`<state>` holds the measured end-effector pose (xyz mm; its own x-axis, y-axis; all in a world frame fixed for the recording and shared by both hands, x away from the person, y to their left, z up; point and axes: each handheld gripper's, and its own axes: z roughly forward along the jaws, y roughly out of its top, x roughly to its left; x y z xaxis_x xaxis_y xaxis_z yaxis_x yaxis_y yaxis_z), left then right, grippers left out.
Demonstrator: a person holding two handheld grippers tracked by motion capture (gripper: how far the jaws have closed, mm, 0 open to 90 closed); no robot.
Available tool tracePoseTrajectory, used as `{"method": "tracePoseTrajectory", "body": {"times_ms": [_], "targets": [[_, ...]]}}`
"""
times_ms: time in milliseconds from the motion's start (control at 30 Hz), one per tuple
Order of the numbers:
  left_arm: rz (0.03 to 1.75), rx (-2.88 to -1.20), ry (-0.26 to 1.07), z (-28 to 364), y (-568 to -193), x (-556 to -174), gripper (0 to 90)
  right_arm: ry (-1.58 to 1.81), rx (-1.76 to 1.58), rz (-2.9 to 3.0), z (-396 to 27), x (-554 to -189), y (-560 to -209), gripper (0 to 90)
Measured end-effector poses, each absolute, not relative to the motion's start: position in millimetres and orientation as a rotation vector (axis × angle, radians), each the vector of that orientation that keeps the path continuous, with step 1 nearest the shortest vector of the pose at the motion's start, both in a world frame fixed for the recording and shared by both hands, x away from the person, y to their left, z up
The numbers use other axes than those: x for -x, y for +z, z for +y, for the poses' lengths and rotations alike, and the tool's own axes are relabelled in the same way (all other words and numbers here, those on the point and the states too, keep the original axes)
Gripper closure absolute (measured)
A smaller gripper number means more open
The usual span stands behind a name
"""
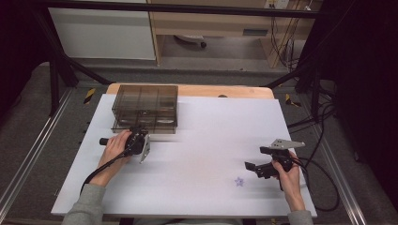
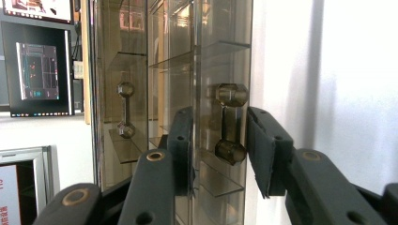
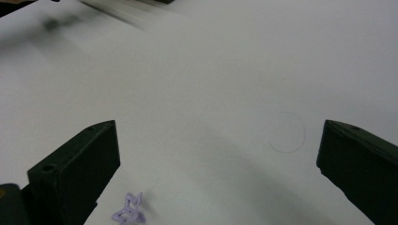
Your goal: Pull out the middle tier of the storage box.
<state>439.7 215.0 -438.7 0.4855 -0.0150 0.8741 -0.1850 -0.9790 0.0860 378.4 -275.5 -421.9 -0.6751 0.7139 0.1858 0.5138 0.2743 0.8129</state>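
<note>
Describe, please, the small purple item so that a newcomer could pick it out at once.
Start from the white table, then look to its near right part, just left of the right tongs. There lies a small purple star-shaped piece, flat on the surface. It is the one coloured thing there; the smoky drawer box stands far left.

I am working in a lab or test room, not a home. My white table (image 1: 197, 183) stands inside a black metal frame (image 1: 56, 70) on grey carpet, cables (image 1: 324, 122) trail past its right edge, yellow-black tape marks (image 1: 89, 95) flank its far corners, and a lit monitor (image 2: 40, 70) hangs nearby.
</note>
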Motion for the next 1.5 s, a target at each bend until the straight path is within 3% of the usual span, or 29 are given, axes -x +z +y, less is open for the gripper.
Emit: {"method": "tracePoseTrajectory", "body": {"times_ms": [1500], "targets": [[-0.150,-2.574,1.484,215,-440,-425,63.6,1.358,-1.144,2.327,-275,-378,-422,0.5]]}}
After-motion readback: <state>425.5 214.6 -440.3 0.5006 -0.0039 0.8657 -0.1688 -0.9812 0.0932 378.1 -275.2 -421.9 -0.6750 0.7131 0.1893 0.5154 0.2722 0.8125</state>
